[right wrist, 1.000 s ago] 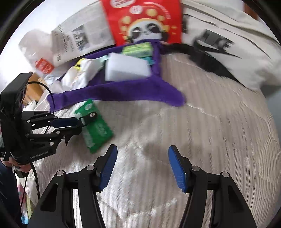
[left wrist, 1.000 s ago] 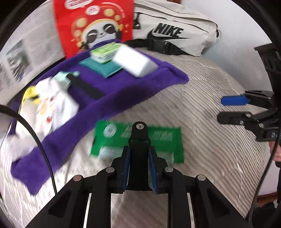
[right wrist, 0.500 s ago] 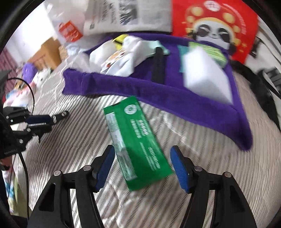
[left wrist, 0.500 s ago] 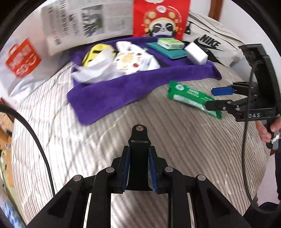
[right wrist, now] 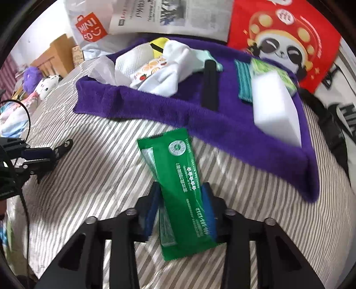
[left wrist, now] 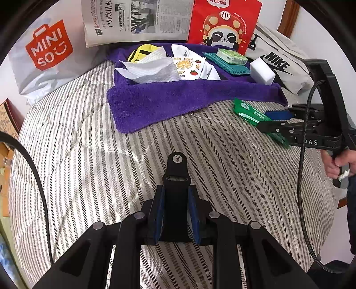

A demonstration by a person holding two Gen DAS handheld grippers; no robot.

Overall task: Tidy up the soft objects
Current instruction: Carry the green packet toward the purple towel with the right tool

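Observation:
A green packet (right wrist: 175, 169) lies on the striped bedcover just in front of the purple towel (right wrist: 222, 124). My right gripper (right wrist: 180, 189) straddles its near half; the jaws are closing and the blue pads (right wrist: 208, 206) press its two long edges. The left wrist view shows the same grip, the right gripper (left wrist: 263, 122) on the green packet (left wrist: 247, 111). My left gripper (left wrist: 175, 191) hangs over bare bedcover, shut on a black flat piece (left wrist: 176, 169) with a screw at its tip. On the purple towel (left wrist: 155, 104) lie a white sponge (left wrist: 261, 73), paper towel (left wrist: 151, 69), fruit-print cloth (left wrist: 189, 64) and teal cloth (left wrist: 227, 64).
Behind the towel stand a red panda bag (left wrist: 224, 24), a newspaper (left wrist: 138, 20) and a Miniso bag (left wrist: 44, 55). A Nike bag (left wrist: 278, 64) lies at the back right. A person's hand (left wrist: 338, 162) holds the right gripper. Plush toys (right wrist: 44, 84) sit off the bed's left.
My right gripper moved over the green packet and its jaws closed in on it. My left gripper drew away from the packet to open bedcover, still holding the black piece.

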